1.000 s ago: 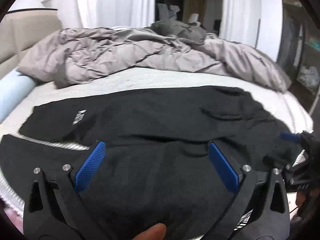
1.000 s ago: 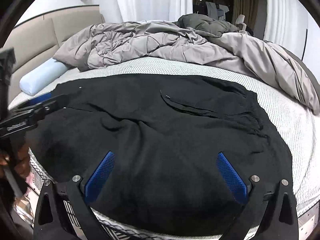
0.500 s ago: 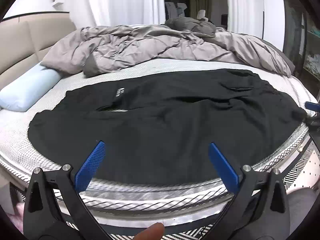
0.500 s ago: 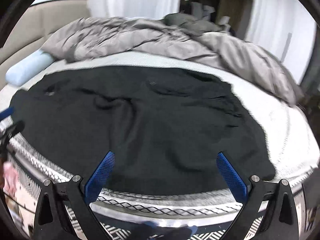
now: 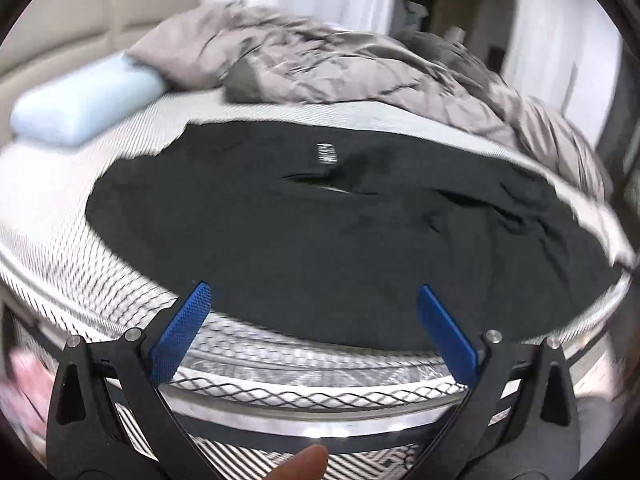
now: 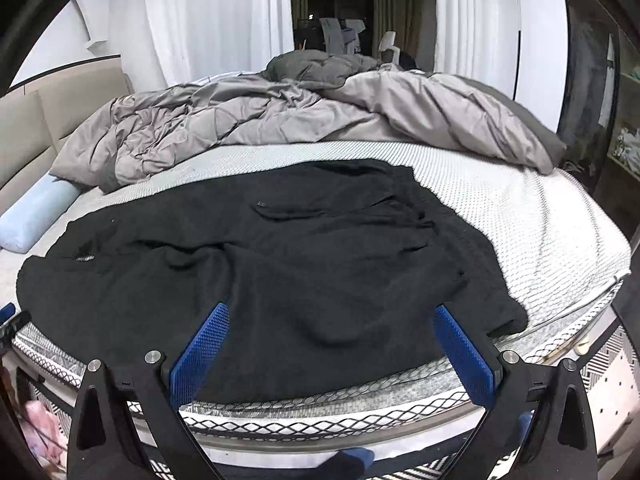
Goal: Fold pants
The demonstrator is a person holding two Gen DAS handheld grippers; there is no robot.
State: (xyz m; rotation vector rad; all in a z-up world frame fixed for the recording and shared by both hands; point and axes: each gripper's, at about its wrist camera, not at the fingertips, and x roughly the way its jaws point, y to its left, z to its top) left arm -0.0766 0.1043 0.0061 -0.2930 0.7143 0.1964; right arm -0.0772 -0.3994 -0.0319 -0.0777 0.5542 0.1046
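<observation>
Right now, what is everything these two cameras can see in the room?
pants: one, black, spread flat across the near half of the mattress
mattress: one, white, textured
duvet: one, grey, rumpled along the far side of the bed
pillow: one, pale blue, at the left by the headboard
headboard: one, beige, padded, left
curtains: white, behind the bed
left gripper: one, black with blue pads, open, above the bed's near edge
right gripper: one, same colours, open, over the pants' near edge
</observation>
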